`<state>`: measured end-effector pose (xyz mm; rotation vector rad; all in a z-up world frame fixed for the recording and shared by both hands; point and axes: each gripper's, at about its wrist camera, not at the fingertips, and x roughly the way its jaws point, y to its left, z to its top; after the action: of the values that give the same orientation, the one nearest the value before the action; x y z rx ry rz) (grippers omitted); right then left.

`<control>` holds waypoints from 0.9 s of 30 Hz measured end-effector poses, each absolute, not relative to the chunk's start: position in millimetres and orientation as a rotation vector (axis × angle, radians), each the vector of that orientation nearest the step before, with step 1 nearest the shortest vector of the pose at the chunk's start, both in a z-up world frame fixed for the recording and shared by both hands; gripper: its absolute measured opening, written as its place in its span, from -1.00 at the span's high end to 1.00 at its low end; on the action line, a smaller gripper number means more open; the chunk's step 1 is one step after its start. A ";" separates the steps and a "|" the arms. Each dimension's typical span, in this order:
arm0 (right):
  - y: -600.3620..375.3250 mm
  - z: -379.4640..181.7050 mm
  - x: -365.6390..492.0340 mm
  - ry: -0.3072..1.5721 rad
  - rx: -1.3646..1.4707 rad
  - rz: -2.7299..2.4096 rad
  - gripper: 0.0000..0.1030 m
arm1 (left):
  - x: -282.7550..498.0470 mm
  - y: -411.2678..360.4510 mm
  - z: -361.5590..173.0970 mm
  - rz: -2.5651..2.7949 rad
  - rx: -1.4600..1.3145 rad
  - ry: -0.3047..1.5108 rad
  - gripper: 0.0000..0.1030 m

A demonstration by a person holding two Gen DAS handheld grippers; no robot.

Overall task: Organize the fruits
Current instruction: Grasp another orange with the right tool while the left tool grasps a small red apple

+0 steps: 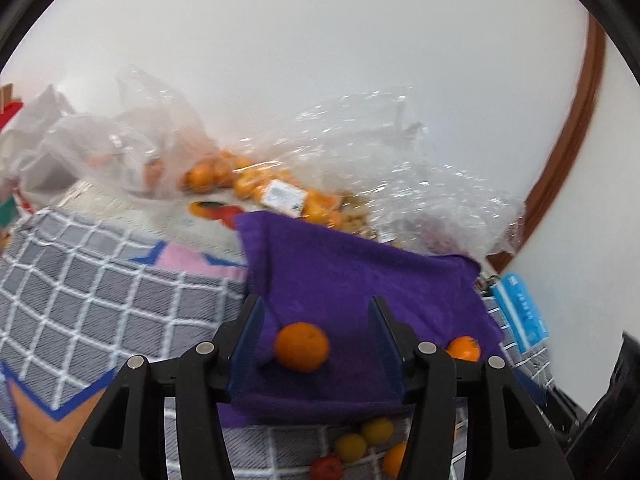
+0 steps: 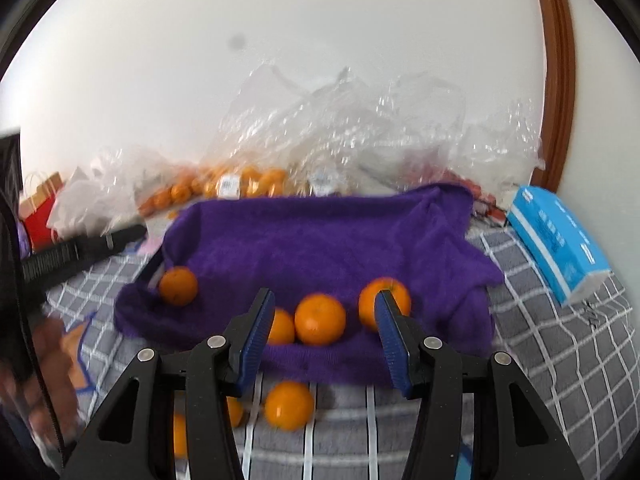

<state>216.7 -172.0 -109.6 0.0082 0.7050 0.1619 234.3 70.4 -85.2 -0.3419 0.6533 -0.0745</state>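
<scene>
A purple towel lies on a grey checked blanket. In the left wrist view my left gripper is open above the towel, and one orange lies between its fingers, untouched. Another orange sits at the towel's right. In the right wrist view my right gripper is open over the towel. Three oranges lie near it: one in the gap, one at the left finger, one behind the right finger. A fourth orange sits at the towel's left.
More fruit lies on the blanket in front of the towel. Clear plastic bags with oranges stand behind by the white wall. A blue tissue pack lies at the right. A dark handle reaches in from the left.
</scene>
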 end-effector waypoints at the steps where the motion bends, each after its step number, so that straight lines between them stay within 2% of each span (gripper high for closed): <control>1: -172.1 -113.1 214.1 0.718 0.005 0.157 -0.01 | 230.7 74.4 -85.2 -0.078 -0.354 0.663 0.01; 6: -176.1 -137.9 203.9 0.794 0.056 0.182 0.08 | 204.8 94.1 -90.0 -0.049 -0.361 0.703 0.01; 13: -158.5 -158.7 211.3 0.858 0.063 0.218 0.08 | 175.6 110.0 -113.4 -0.064 -0.365 0.792 0.01; 14: -155.5 -163.5 212.6 0.874 0.051 0.216 0.12 | 172.8 109.1 -117.8 -0.081 -0.369 0.809 0.01; 15: -153.3 -167.7 213.2 0.892 0.042 0.220 0.32 | 170.6 106.6 -121.3 -0.091 -0.363 0.818 0.01; 16: -152.4 -168.6 214.4 0.905 0.036 0.227 0.36 | 169.6 102.0 -125.5 -0.098 -0.344 0.831 0.01; 22: -162.2 -158.1 196.5 0.808 -0.015 0.186 0.36 | 175.1 66.7 -144.9 -0.171 -0.265 0.914 0.04; 26: -175.0 -160.4 196.9 0.824 0.005 0.174 0.36 | 181.6 46.7 -153.9 -0.185 -0.229 0.940 0.04; 27: -177.3 -160.9 197.8 0.828 0.014 0.174 0.36 | 183.0 44.6 -155.0 -0.189 -0.224 0.945 0.10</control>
<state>197.8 -177.3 -160.9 0.0135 0.8276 0.1739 183.0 44.6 -155.0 -0.2242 0.9447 -0.1893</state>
